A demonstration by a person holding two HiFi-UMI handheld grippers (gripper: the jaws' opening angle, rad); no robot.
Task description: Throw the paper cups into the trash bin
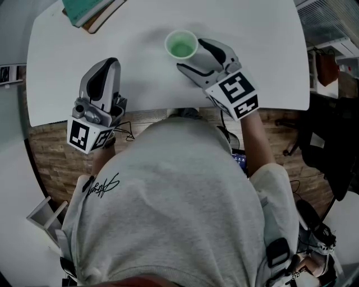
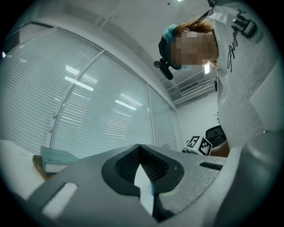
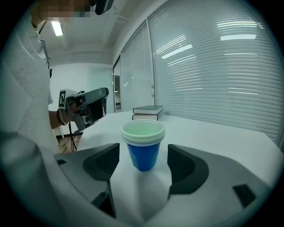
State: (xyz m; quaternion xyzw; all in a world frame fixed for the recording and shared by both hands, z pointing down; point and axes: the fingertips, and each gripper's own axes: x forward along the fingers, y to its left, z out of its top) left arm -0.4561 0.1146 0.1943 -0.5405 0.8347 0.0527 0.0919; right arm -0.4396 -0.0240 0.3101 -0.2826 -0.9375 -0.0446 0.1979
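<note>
We hold the right gripper (image 3: 143, 165) low over the white table (image 1: 263, 50), its jaws spread wide. The stacked paper cups (image 3: 143, 144), blue on the outside, stand upright in the gap at the jaw tips, toward the far middle of the table, and neither pad touches them. Our left gripper (image 1: 108, 66) hangs above the table's near left edge, tilted upward, with its jaws closed together and nothing between them. A small pile of books (image 1: 90, 11) lies at the far left corner.
</note>
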